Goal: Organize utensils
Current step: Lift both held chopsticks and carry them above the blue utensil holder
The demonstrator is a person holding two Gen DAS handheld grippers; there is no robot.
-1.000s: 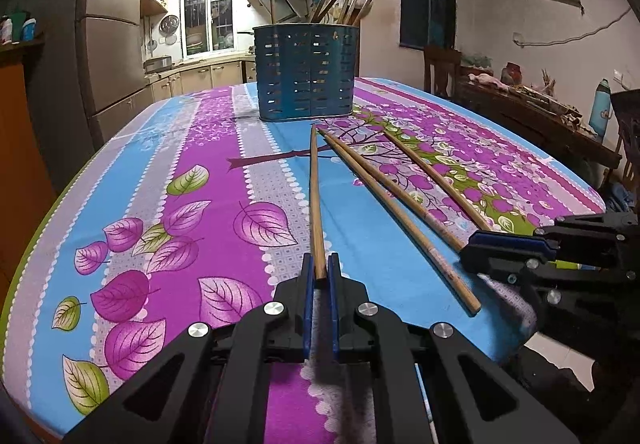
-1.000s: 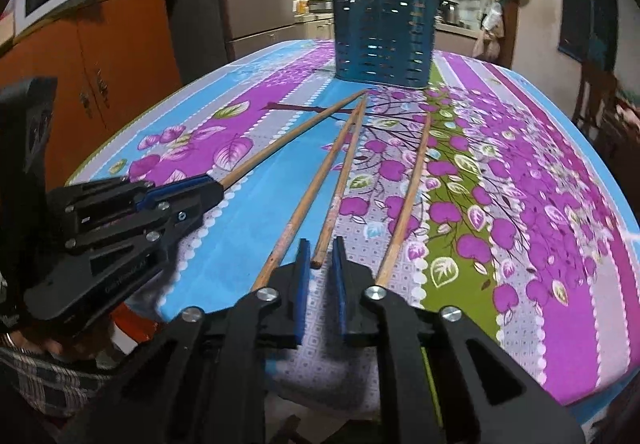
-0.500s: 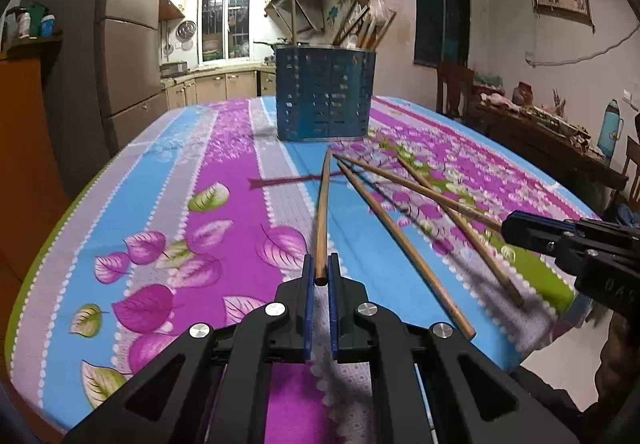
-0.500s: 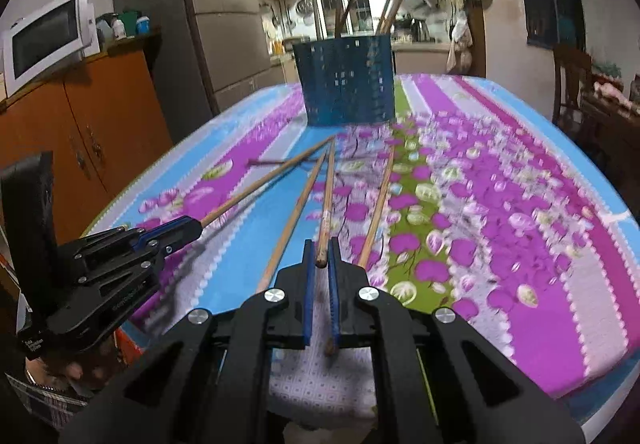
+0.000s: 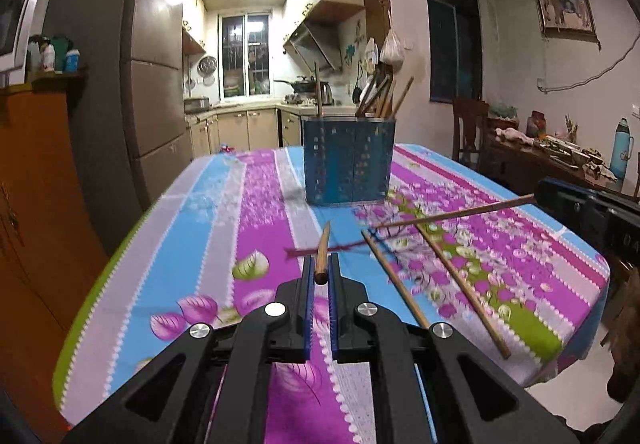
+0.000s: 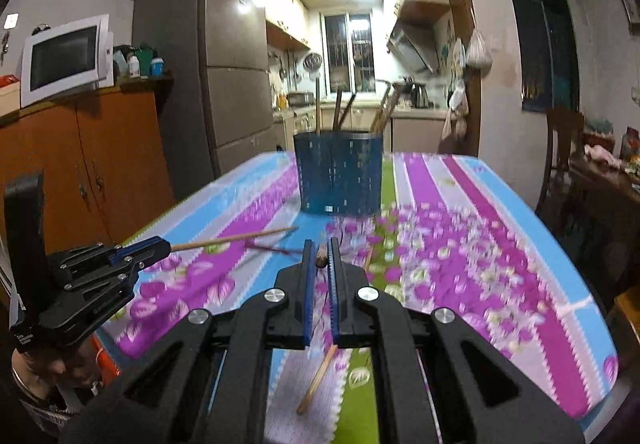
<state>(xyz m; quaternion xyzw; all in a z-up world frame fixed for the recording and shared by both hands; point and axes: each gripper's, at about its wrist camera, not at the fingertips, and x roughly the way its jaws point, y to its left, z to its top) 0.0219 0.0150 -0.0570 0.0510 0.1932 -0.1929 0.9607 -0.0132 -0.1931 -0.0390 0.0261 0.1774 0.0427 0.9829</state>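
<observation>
My left gripper (image 5: 320,271) is shut on a long wooden chopstick (image 5: 322,250), held above the table and pointing at the blue perforated utensil holder (image 5: 347,161). My right gripper (image 6: 320,256) is shut on another chopstick (image 6: 320,261), seen end-on; in the left wrist view that chopstick (image 5: 456,216) hangs level over the table. Two chopsticks (image 5: 396,282) (image 5: 460,282) lie on the floral tablecloth. The holder (image 6: 338,172) contains several upright chopsticks. The left gripper also shows in the right wrist view (image 6: 162,244) with its chopstick (image 6: 236,238).
The table (image 5: 208,244) has a rounded near edge. An orange cabinet (image 6: 92,164) with a microwave (image 6: 64,58) and a fridge (image 6: 224,84) stand left. A wooden chair (image 5: 468,128) and a cluttered side table (image 5: 560,156) stand right.
Both grippers have lifted their chopsticks off the table and risen, tilting up toward the holder. Two chopsticks stay on the cloth.
</observation>
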